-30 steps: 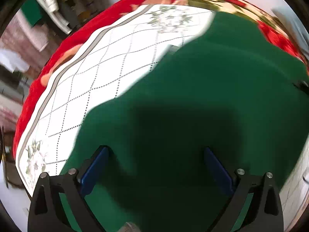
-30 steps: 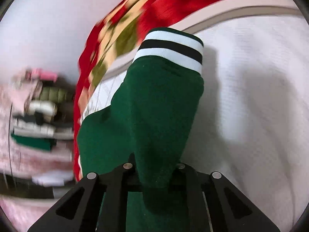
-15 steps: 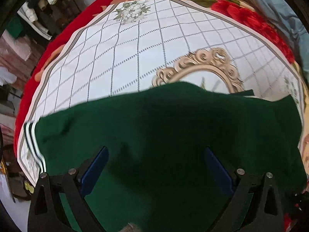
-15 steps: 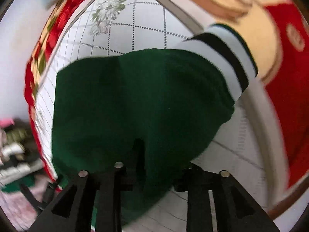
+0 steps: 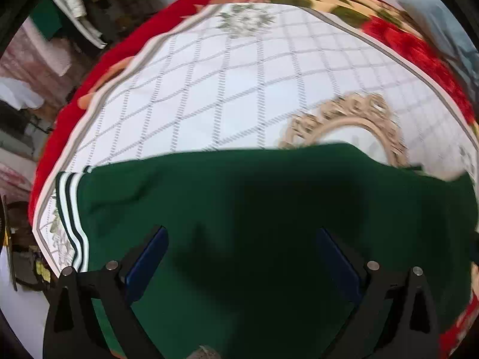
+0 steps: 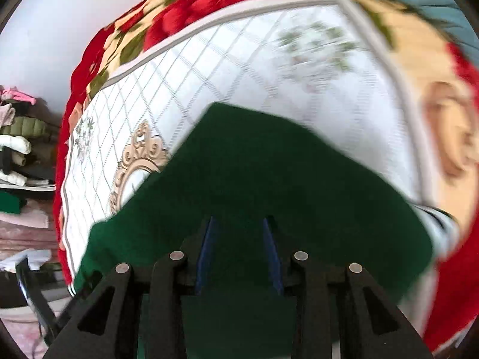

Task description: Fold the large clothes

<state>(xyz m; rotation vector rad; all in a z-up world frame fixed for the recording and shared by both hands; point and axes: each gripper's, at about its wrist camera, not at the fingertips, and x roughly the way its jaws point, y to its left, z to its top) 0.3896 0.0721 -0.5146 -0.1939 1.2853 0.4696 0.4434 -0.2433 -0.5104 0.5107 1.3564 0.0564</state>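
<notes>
A dark green garment (image 5: 254,209) with a white-and-dark striped cuff (image 5: 70,218) lies spread on the white quilted bed cover (image 5: 224,89). My left gripper (image 5: 241,257) hangs above the green cloth, wide open and empty. In the right wrist view the same green garment (image 6: 254,179) fills the lower middle, with a striped cuff (image 6: 437,218) at its right edge. My right gripper (image 6: 239,251) is just above the cloth, its blue pads parted with nothing between them.
A red floral blanket (image 5: 404,45) rims the bed. A gold oval motif (image 5: 350,122) marks the cover beyond the garment. Stacked clothes (image 6: 18,137) sit off the bed's left side, and a pale blue cloth (image 5: 443,24) lies at the far right.
My right gripper has let go of the green sleeve and opened; the sleeve now lies flat. The left gripper stayed open and shifted slightly over the garment.
</notes>
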